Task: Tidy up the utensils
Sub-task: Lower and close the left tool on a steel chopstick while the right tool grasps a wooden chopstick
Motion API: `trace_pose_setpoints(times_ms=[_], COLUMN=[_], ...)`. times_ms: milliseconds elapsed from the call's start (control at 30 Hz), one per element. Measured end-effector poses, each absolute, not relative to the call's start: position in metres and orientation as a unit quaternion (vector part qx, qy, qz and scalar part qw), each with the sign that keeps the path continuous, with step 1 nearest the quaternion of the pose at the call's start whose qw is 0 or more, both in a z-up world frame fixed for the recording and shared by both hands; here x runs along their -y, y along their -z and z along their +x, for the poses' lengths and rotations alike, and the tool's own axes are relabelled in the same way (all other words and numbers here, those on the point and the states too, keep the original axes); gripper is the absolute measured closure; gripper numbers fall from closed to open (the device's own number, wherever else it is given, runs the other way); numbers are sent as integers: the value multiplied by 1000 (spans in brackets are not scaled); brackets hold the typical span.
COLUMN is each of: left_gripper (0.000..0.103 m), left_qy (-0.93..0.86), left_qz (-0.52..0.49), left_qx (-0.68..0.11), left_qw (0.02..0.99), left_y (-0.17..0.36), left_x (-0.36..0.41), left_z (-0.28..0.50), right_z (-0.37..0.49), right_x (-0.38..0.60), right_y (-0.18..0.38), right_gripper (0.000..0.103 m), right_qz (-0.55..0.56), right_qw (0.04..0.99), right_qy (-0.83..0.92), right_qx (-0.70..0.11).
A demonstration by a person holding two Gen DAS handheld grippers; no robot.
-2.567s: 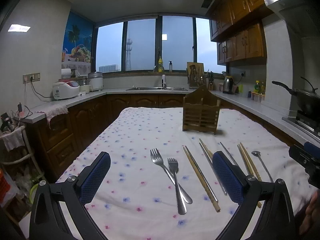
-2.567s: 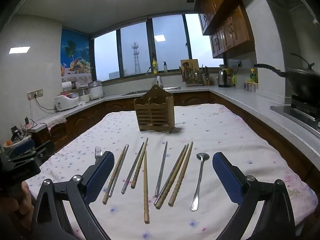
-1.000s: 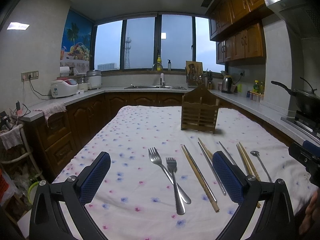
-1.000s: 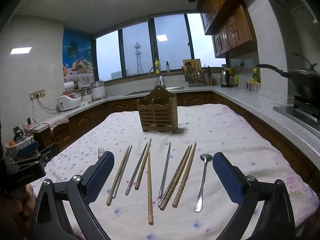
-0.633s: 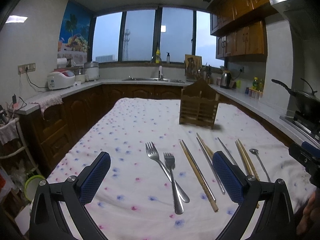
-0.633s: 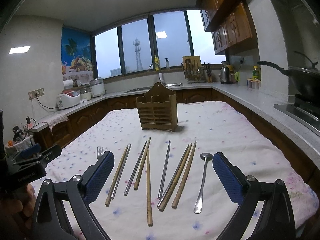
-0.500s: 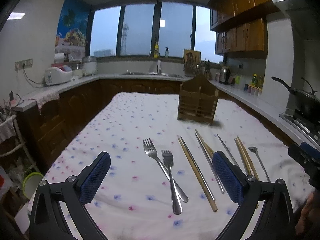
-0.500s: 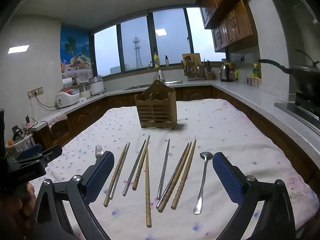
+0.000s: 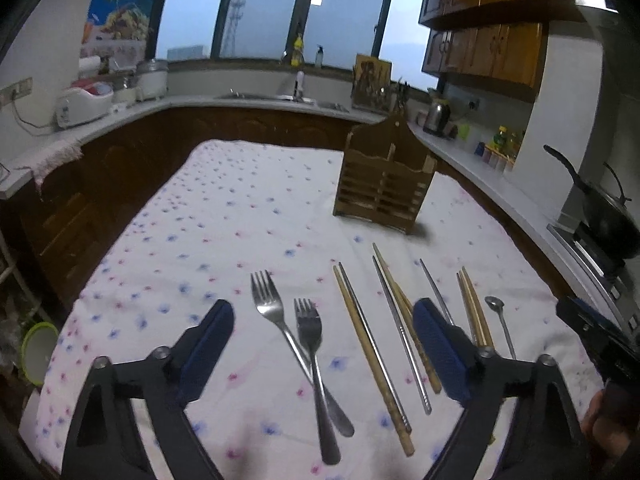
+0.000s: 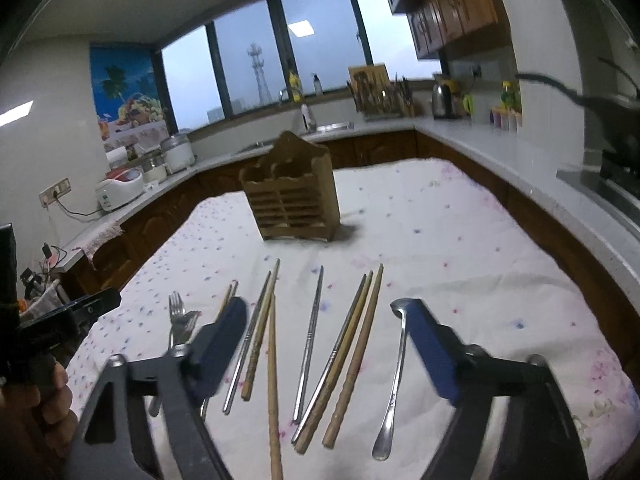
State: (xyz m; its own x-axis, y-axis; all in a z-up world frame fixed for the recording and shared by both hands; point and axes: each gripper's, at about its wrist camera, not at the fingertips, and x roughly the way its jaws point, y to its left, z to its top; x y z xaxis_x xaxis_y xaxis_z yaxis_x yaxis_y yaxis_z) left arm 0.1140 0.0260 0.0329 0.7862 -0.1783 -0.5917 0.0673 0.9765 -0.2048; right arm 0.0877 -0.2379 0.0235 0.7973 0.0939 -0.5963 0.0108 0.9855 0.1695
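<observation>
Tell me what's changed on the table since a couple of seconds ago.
Both the left hand-held gripper and the right hand-held gripper have tipped down toward the cutlery, and their jaws have just been closing, with nothing gripped. Forks, chopsticks, spoon and wooden holder lie unmoved.

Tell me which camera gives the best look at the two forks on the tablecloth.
The left wrist view. Both forks lie in full sight between the left gripper's open fingers, handles crossing. In the right wrist view the forks sit at the left edge, mostly hidden behind the right gripper's left finger.
</observation>
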Motion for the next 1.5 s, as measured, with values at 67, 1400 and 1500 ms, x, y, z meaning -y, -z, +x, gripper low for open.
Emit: trace_pose_setpoints(times_ms=[67,1400,1500], left_gripper=[27,86,86], left_qy=[67,152,156], left_qz=[-91,-8,1], left_qx=[-331,-527,-532], left_qw=[937,836,832], left_y=[-32,52,54], left_x=[-27,73,75], left_z=[128,343,345], right_z=[100,241,246], right_x=[244,288,290], right_y=[-18,66,66], right_gripper=[41,91,91], right_qz=[92,121,122], right_qw=[937,848,846], right_qy=[-20,-8,-12], right_qx=[-337,-515,-519])
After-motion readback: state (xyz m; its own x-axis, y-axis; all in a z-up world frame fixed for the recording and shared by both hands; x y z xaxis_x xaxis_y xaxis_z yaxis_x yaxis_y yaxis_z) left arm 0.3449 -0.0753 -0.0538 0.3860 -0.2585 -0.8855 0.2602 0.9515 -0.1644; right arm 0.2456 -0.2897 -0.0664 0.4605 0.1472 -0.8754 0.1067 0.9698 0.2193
